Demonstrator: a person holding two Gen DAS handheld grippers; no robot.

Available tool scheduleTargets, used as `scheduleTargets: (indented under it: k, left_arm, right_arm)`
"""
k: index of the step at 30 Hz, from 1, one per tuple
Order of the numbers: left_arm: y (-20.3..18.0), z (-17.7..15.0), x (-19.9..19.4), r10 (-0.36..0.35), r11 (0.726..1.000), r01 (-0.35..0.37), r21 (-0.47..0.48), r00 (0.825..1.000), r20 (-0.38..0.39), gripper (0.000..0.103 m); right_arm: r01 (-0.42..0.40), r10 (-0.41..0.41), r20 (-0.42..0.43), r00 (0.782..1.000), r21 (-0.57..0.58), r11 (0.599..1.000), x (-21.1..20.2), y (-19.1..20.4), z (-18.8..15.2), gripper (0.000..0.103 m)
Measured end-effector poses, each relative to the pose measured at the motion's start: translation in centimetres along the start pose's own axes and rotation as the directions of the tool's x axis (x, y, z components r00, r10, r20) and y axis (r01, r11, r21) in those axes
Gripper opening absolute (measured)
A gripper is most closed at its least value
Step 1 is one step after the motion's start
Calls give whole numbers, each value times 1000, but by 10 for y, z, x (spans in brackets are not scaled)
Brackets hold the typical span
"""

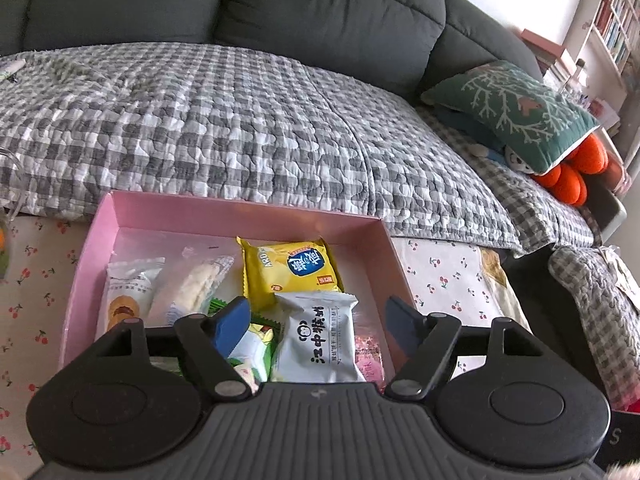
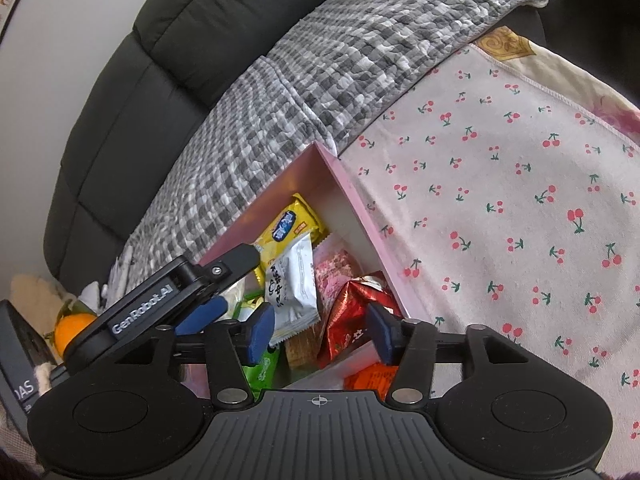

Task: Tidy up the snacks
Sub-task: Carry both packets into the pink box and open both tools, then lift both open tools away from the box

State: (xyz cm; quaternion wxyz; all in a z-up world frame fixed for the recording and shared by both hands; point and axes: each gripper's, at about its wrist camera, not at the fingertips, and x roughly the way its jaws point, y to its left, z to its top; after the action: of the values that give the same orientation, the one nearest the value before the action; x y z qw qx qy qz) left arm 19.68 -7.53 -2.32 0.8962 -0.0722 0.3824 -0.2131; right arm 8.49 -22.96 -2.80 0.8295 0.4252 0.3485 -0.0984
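A: Closest to us, the left gripper (image 1: 316, 320) hangs over the pink box (image 1: 248, 206), its blue pads spread apart with nothing pinched. A white packet (image 1: 316, 340) lies under the gap, flat among the others.

B: And the right gripper (image 2: 320, 330)?

A: Over the same box (image 2: 352, 196) from the other side, jaws parted. A red packet (image 2: 352, 316) sits between the pads (image 2: 380, 334), but I can't tell whether they touch it.

B: What's in the box?

A: A yellow packet (image 1: 290, 270) near the back wall, the white one in front of it, a clear bag (image 1: 192, 284) and a biscuit packet (image 1: 128, 292) to the left, green packets (image 1: 256, 344) under the left pad (image 1: 230, 326), a pink one (image 1: 368, 356) by the right wall.

B: And the box itself?

A: On a cherry-print cloth (image 2: 520, 200), right against a checked blanket (image 1: 240, 120) on the grey sofa (image 1: 280, 0).
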Motion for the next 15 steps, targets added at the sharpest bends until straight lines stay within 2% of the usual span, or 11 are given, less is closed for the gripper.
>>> scheduleTargets:
  k: [11, 13, 15]
  left_arm:
    - [13, -8, -39, 36, 999, -36, -9, 999, 10, 82]
    - [16, -12, -47, 50, 999, -50, -8, 999, 8, 85]
    - [18, -16, -53, 62, 998, -62, -3, 998, 0, 88]
  right_arm:
    - [-5, 5, -4, 1000, -54, 999, -20, 9, -3, 59]
    - [8, -9, -15, 1000, -73, 997, -23, 10, -4, 69]
    - [24, -26, -21, 999, -94, 995, -28, 11, -6, 70]
